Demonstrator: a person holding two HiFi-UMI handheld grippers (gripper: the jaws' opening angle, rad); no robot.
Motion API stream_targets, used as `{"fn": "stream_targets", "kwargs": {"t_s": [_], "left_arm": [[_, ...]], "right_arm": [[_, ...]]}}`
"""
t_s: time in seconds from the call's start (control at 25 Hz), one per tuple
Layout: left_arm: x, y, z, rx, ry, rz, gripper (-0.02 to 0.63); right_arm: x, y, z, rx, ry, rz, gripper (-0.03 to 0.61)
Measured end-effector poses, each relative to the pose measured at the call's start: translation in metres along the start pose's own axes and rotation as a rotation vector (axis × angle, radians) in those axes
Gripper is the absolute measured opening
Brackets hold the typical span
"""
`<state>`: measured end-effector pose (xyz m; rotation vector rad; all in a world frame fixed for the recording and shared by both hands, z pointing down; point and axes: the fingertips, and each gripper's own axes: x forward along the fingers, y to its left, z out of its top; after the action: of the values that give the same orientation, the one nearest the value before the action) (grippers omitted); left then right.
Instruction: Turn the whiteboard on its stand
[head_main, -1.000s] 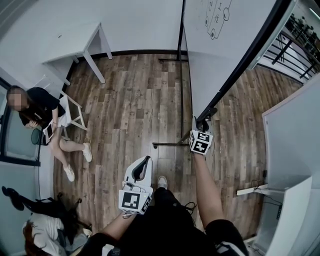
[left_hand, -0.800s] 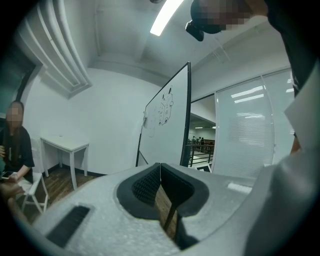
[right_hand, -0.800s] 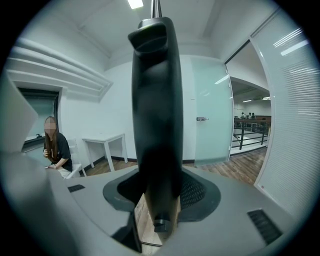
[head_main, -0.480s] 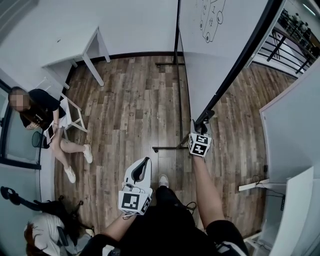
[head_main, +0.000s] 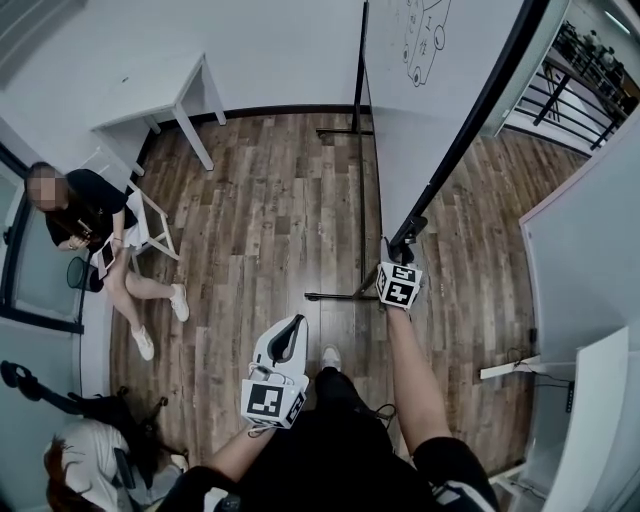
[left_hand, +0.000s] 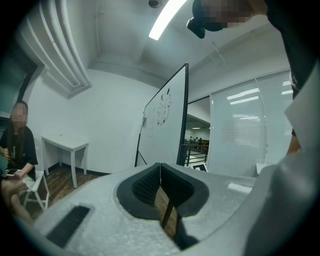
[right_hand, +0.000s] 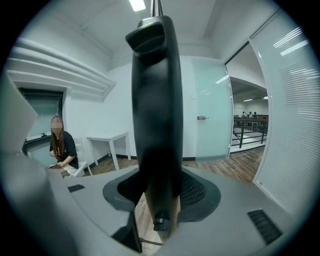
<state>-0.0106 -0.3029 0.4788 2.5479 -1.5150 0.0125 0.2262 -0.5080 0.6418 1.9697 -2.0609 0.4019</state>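
The whiteboard (head_main: 420, 120) is white with a small line drawing near its top and has a black frame. It hangs on a black stand (head_main: 340, 294) over the wooden floor. My right gripper (head_main: 403, 243) is shut on the board's lower black frame corner. In the right gripper view that frame edge (right_hand: 155, 100) rises straight up between the jaws of my right gripper (right_hand: 159, 185). My left gripper (head_main: 288, 332) is held lower left of it, away from the board, shut with nothing in it. In the left gripper view the pads of my left gripper (left_hand: 160, 167) meet, and the whiteboard (left_hand: 165, 125) stands ahead.
A white table (head_main: 160, 100) stands against the far wall. A person (head_main: 90, 215) sits on a white chair at the left. A white partition (head_main: 590, 250) and a power strip (head_main: 505, 372) are on the right. Bags and clothes lie at the lower left (head_main: 90, 450).
Still gripped by my right gripper, the board's black edge now runs steeper in the head view and its drawing has slid left. Both grippers have shifted sideways together.
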Motion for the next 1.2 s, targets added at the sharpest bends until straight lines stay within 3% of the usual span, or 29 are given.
{"fn": "stream_targets", "kwargs": {"t_s": [0.44,1.2], "left_arm": [[-0.038,0.012,-0.001,-0.008,-0.014,0.024,0.017],[-0.151,-0.022,-0.004,0.010,-0.069,0.013,0.017]], "right_arm": [[-0.030,0.043,-0.011,0.001,0.010,0.014,0.184],[-0.153,0.111,-0.063,-0.014,-0.019,0.054,0.184]]}}
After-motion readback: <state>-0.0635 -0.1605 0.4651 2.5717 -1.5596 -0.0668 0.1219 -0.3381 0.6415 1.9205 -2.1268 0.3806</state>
